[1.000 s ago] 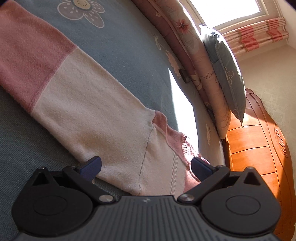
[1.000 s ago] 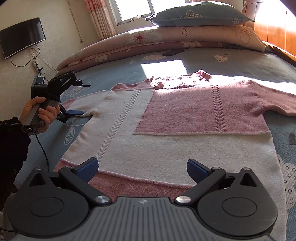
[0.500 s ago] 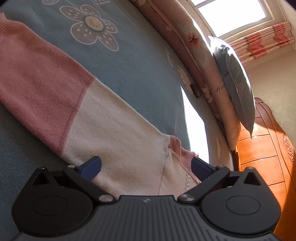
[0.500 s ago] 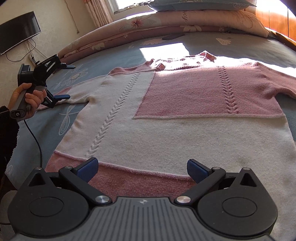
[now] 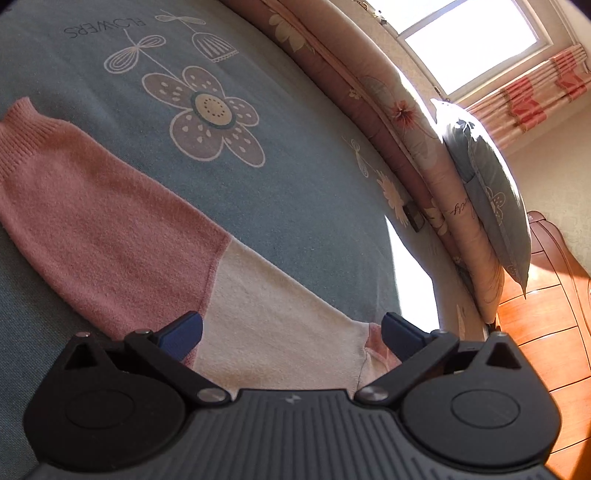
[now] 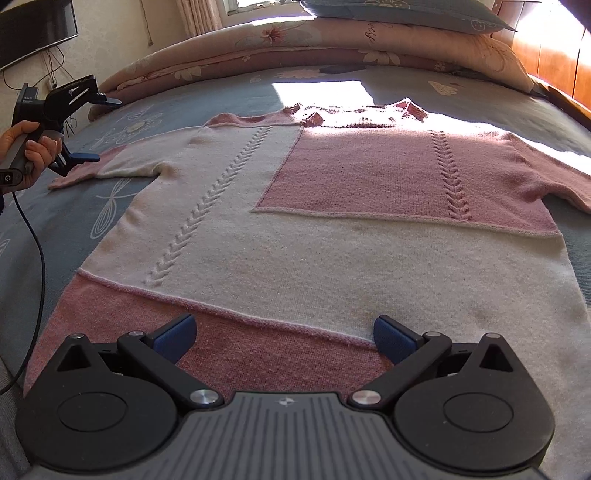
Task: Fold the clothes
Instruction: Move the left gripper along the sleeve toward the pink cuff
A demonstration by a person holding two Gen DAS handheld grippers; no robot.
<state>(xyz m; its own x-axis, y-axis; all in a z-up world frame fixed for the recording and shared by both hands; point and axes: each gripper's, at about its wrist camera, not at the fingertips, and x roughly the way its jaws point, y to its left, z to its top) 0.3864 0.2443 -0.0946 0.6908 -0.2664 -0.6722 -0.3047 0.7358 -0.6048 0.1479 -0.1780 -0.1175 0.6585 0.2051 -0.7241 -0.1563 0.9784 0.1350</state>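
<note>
Bed (image 6: 258, 86) with a blue flower-print cover carries everything here; no container shows in either view. A folded floral quilt (image 6: 332, 40) runs along the head edge with a blue pillow (image 6: 399, 11) on top of it, against the wooden headboard (image 6: 554, 48). The pink and cream sweater (image 6: 332, 240) lies flat and face up in the middle of the bed, its long axis running from the foot edge to the head edge, the collar pointing at the quilt and the pink hem band nearest the foot. Its sleeves spread sideways toward the two side edges; the left sleeve (image 5: 122, 236) stretches straight out, its ribbed pink cuff toward the bed's left edge. The right gripper (image 6: 284, 338) hovers over the hem band, jaws spread wide and empty. The left gripper (image 5: 291, 332), held in a hand (image 6: 33, 155), sits just above the sleeve where pink meets cream, jaws likewise apart with nothing between them.
</note>
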